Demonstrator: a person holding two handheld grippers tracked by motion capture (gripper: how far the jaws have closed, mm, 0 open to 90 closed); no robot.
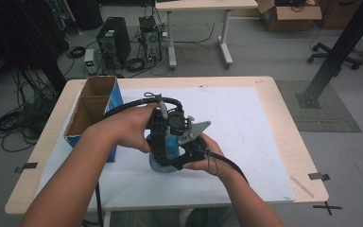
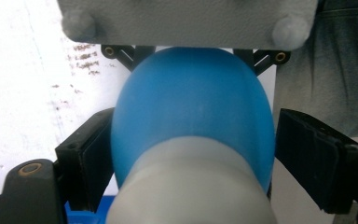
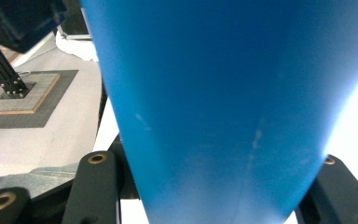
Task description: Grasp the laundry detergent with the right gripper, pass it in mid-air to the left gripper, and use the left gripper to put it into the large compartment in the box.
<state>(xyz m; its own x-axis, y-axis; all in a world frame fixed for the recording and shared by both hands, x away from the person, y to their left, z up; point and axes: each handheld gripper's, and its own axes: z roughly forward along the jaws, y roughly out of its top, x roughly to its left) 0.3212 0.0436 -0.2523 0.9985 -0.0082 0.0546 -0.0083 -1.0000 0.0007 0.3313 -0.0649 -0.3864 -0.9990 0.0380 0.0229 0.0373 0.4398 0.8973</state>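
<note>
A blue bottle [image 1: 172, 144] with a pale grey cap [image 2: 191, 186] stands at the middle of the white mat [image 1: 250, 127]. My right gripper [image 1: 171, 163] comes in from the right and is shut on the bottle's blue body [image 3: 214, 116], which sits between its black jaws. My left gripper [image 1: 163, 149] reaches down from above over the bottle's top. Its black pads [image 2: 307, 158] flank the blue shoulder [image 2: 191, 98] just past the cap. A thin gap shows at the right pad, so the left gripper is open around the bottle.
An open cardboard box [image 1: 92, 106] with a blue side stands on the table's left part, close to my left forearm. The wooden table edge [image 1: 288, 118] runs along the right. Beyond the table lie cables, a computer tower [image 1: 114, 40] and a desk [image 1: 198, 28].
</note>
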